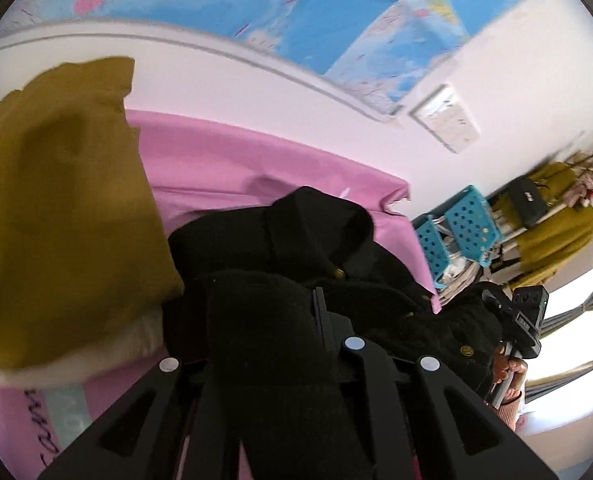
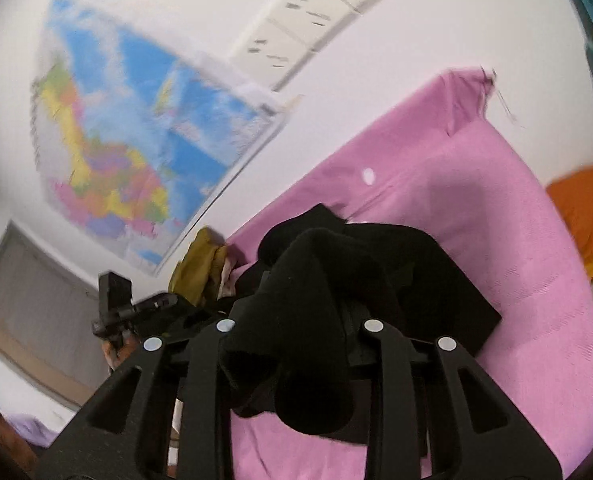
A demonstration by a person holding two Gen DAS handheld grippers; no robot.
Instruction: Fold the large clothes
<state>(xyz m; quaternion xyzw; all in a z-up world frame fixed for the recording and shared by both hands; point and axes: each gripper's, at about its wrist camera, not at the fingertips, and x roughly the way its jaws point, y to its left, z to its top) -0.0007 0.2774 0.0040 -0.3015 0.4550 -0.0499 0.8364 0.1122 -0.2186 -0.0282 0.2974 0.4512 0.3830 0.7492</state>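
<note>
Left wrist, pink sheet, wall map (blurred), black coat

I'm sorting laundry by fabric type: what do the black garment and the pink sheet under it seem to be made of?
The black garment looks like thick wool or a fleecy knit: matte, with a fuzzy, nubby surface, bulky folds and small brass-coloured buttons. The pink sheet looks like thin woven cotton or a blend: flat and smooth, with a fine weave and sharp creases. The exact fibres cannot be told.
</note>
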